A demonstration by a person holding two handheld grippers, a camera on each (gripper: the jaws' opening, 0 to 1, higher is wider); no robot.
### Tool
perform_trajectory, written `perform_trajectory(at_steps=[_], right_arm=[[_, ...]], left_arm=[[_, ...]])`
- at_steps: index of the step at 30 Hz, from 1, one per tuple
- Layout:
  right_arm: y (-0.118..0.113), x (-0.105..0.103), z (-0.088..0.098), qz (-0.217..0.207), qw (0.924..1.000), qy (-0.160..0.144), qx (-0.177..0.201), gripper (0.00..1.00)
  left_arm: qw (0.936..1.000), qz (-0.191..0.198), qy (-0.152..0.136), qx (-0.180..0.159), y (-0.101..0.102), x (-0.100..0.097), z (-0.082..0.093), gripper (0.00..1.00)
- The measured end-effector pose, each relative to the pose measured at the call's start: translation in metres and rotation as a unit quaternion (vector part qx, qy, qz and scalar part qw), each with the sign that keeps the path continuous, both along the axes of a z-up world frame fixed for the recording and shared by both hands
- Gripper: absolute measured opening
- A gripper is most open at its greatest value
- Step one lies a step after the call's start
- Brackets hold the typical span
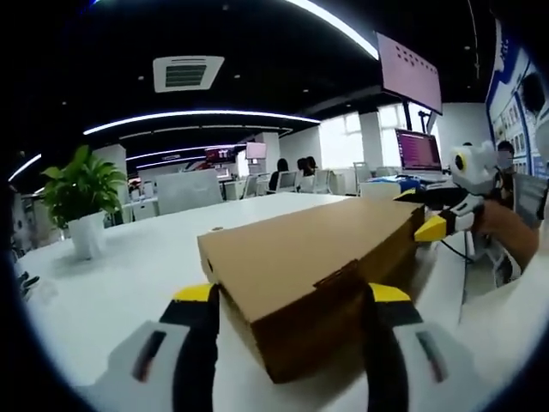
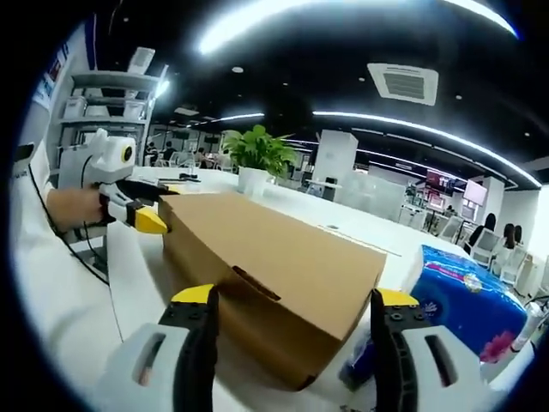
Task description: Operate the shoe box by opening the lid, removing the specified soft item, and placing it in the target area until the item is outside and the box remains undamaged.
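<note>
In the left gripper view, a potted plant [image 1: 79,193] stands at the left of the frame on the white worktop [image 1: 129,275], well apart from the box. At the bottom, the left tool [image 1: 292,313] rises with its two yellow-tipped jaws spread wide, one on each side of the near end of the shoe box [image 1: 317,257]. The brown cardboard box lies flat on the worktop across the centre of the frame, its lid closed and a tab tucked into the near face. At the right edge, the right tool [image 1: 436,225] reaches in from the far end, a yellow jaw tip at the box's far corner; a hand [image 1: 506,227] grips it.

In the right gripper view, the left tool [image 2: 147,219] shows at the left of the frame, held by a hand [image 2: 73,206], its yellow jaw tip touching the far end of the shoe box [image 2: 274,257]. The box runs through the middle, lid shut. At the bottom, the right tool [image 2: 293,322] has its jaws spread, straddling the near end of the box. A potted plant [image 2: 257,159] stands behind the box at upper centre. At the lower right, a blue tissue pack [image 2: 467,296] lies just beside the box on the worktop [image 2: 343,219].
</note>
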State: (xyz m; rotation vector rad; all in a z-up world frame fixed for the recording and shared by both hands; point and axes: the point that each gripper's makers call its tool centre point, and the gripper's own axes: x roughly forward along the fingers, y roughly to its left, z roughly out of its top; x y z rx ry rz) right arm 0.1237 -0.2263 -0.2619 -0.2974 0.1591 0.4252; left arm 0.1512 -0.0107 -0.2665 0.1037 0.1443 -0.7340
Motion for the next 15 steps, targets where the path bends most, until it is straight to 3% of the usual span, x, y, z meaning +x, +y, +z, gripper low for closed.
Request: perform_trajectory(at_steps=[3, 7, 12, 15], right_arm=[[0.002, 0.000, -0.001, 0.004, 1.0000, 0.003, -0.004, 0.77], [0.003, -0.004, 0.009, 0.016, 0.9996, 0.003, 0.023, 0.75], [0.001, -0.008, 0.028, 0.019, 0.9990, -0.017, 0.037, 0.71], [0.001, -0.006, 0.036, 0.024, 0.9985, -0.025, 0.043, 0.71]], left_arm=[[0.9996, -0.006, 0.009, -0.026, -0.002, -0.001, 0.002, 0.74], [0.9993, -0.022, 0.022, -0.024, -0.003, -0.004, 0.006, 0.77], [0.9989, -0.026, -0.020, -0.034, 0.002, -0.007, 0.030, 0.70], [0.9986, -0.031, -0.042, -0.012, 0.002, -0.007, 0.040, 0.70]])
